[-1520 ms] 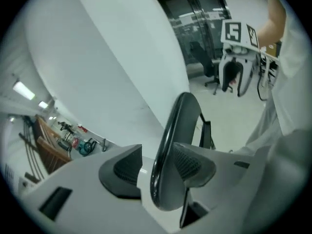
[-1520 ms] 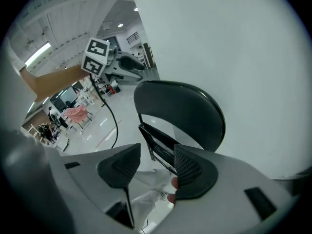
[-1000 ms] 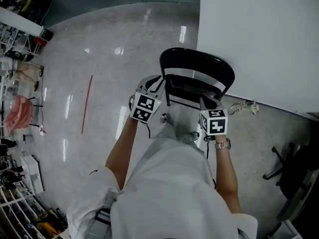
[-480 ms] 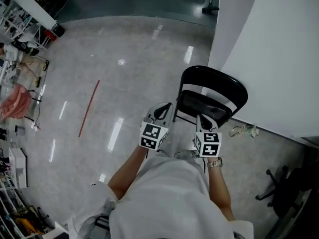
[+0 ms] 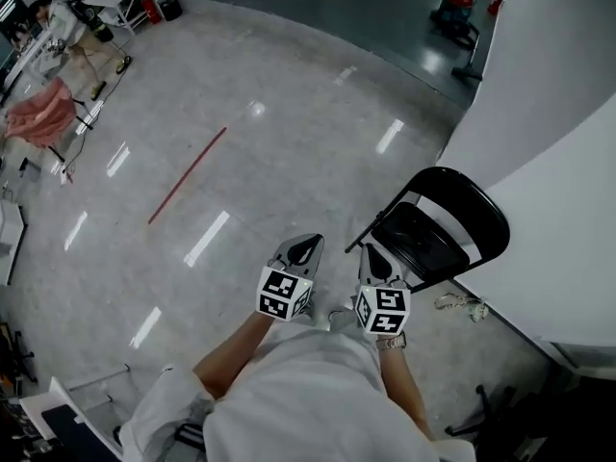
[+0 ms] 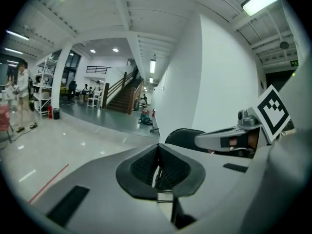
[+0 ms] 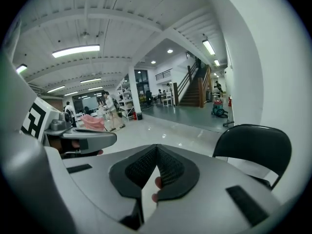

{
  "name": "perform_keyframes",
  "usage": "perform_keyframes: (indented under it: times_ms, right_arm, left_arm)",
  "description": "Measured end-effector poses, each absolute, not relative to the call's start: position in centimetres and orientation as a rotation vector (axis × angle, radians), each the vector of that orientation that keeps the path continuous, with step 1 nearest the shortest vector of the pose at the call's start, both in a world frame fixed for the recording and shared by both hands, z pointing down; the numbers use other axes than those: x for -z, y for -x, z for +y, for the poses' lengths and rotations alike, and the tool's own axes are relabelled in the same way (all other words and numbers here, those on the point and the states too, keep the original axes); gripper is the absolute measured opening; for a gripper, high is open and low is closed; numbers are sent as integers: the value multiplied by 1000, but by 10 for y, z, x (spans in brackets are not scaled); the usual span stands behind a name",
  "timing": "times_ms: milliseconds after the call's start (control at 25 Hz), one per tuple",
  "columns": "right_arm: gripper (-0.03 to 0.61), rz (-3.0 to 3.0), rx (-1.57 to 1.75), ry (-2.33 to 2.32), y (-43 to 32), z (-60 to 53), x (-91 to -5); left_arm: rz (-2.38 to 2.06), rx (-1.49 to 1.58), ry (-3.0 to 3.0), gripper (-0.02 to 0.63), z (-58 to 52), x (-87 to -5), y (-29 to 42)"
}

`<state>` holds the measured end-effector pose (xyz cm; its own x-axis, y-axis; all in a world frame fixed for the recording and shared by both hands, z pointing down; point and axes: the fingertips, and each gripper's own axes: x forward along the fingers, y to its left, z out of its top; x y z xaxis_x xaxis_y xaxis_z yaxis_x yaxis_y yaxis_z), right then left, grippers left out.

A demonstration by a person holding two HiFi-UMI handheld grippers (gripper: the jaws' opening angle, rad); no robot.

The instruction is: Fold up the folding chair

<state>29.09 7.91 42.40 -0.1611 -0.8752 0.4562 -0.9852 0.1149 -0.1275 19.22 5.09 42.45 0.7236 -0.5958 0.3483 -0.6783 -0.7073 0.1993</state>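
Observation:
The black folding chair [image 5: 438,229] stands on the grey floor against the white wall, its curved backrest [image 5: 472,195] toward the wall. I cannot tell whether its seat is flat or tipped up. Both grippers hang in front of me, apart from the chair and holding nothing. My left gripper [image 5: 307,243] is shut, left of the chair. The right gripper [image 5: 370,252] is shut too, its tip just short of the chair's near edge. In the left gripper view the shut jaws [image 6: 158,167] point past the backrest [image 6: 184,136]. The chair [image 7: 253,147] fills the right of the right gripper view.
A white wall [image 5: 558,210] runs along the right. Small clutter [image 5: 460,303] lies on the floor beside the chair. A red line [image 5: 188,174] marks the floor to the left. Racks and a pink cloth [image 5: 38,118] stand far left, a red vacuum [image 5: 457,8] at the back.
Both grippers have drawn back from the chair's seat toward my body. The chair stays by the wall, now further to the right in the head view.

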Motion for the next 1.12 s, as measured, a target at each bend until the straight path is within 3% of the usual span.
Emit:
perform_keyframes:
  times_ms: [280, 720, 920, 1120]
  right_arm:
    - [5, -2259, -490, -1715, -205, 75, -407]
    - [4, -2551, -353, -1265, -98, 71, -392]
    - [3, -2620, -344, -1115, -86, 80, -391]
    - [4, -2648, -432, -1028, -107, 95, -390]
  left_arm:
    - [-1292, -284, -2477, 11, 59, -422, -93]
    - [-1702, -195, -2268, 11, 86, -406, -6]
    - [-1864, -189, -2111, 11, 113, -405, 13]
    - [-1908, -226, -2052, 11, 141, -405, -16]
